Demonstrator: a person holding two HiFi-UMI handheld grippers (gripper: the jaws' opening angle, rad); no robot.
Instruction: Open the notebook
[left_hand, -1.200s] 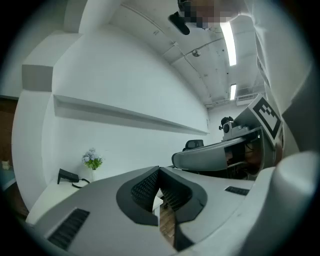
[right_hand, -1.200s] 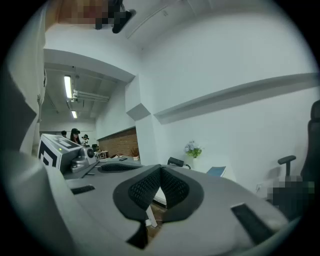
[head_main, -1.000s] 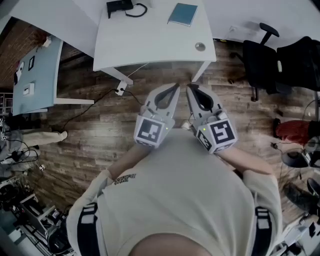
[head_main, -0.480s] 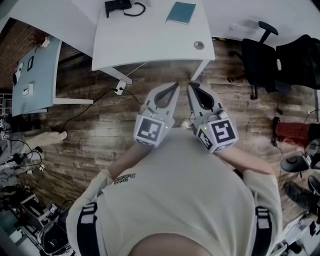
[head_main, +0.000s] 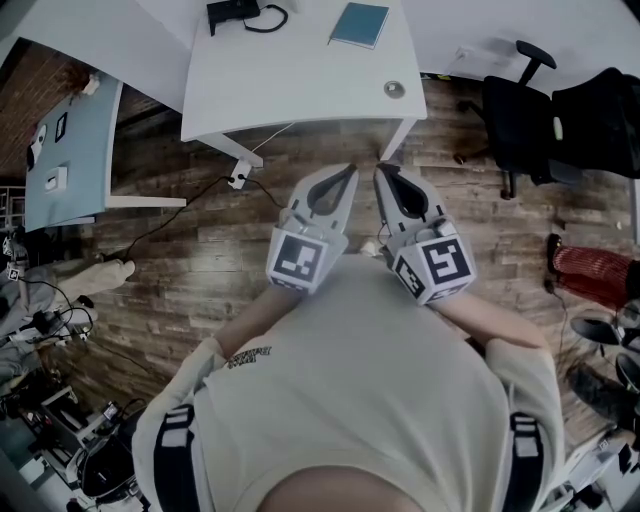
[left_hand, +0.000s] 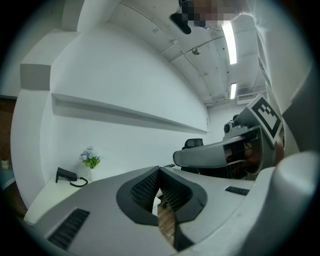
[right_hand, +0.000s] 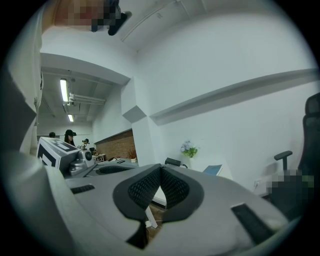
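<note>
Left gripper (head_main: 350, 172) and right gripper (head_main: 381, 172): jaws pressed together, empty; step to the table (head_main: 300, 85) and spread one before reaching the notebook (head_main: 360, 24) at its far edge

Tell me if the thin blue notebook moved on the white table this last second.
No. The thin blue notebook stays equally far from the white table's right edge.

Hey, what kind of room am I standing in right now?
Most likely an office or lab workspace: a white desk with a blue notebook on it, a black office chair on the wood-look floor, and ceiling strip lights.
</note>
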